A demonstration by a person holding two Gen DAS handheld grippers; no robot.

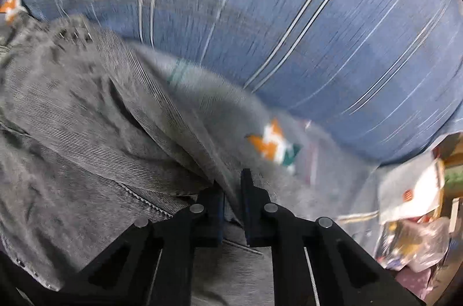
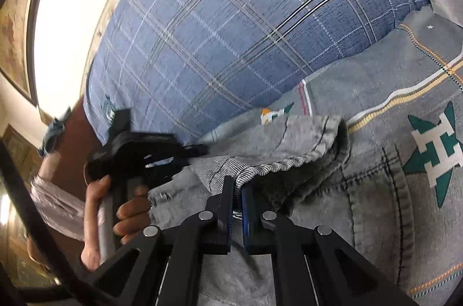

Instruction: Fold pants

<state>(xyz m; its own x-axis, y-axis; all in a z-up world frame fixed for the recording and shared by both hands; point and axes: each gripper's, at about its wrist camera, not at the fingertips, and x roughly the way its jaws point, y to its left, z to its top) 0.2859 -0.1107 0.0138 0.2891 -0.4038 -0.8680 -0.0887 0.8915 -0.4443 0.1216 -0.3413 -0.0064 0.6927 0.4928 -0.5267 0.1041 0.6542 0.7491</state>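
We find the pants (image 2: 289, 149), grey corduroy with stitched seams, lying crumpled on a grey blanket (image 2: 405, 92) on the bed. In the right wrist view a hemmed edge is lifted and folded over, and the right gripper (image 2: 237, 190) has that edge between its fingers: the jaws stand nearly closed, with a narrow strip of cloth pinched between them. In the left wrist view the pants (image 1: 81, 118) fill the left half of the frame in ridged folds, and a raised fold runs down into the left gripper (image 1: 233, 187). Its jaws stand close together with grey cloth between them, so we record it as clamped on the pants. That view is streaked with motion blur, and finer detail cannot be read.

The right wrist view also shows the left gripper (image 2: 191, 151) from the side, held in the person's hand (image 2: 115, 213) at the left edge of the pants, its tips at the cloth.

The blanket carries green-and-white cross-shaped motifs (image 2: 437, 149), an orange-and-white motif (image 1: 270, 142) and striped bands. Behind the pants, touching the blanket's far edge, lies a large blue plaid pillow (image 2: 231, 25). A white wall (image 2: 75, 16) and a framed picture (image 2: 14, 40) show beyond it at the left. In the left wrist view a heap of paper and plastic clutter (image 1: 413, 207) sits at the far right; we cannot identify its items.
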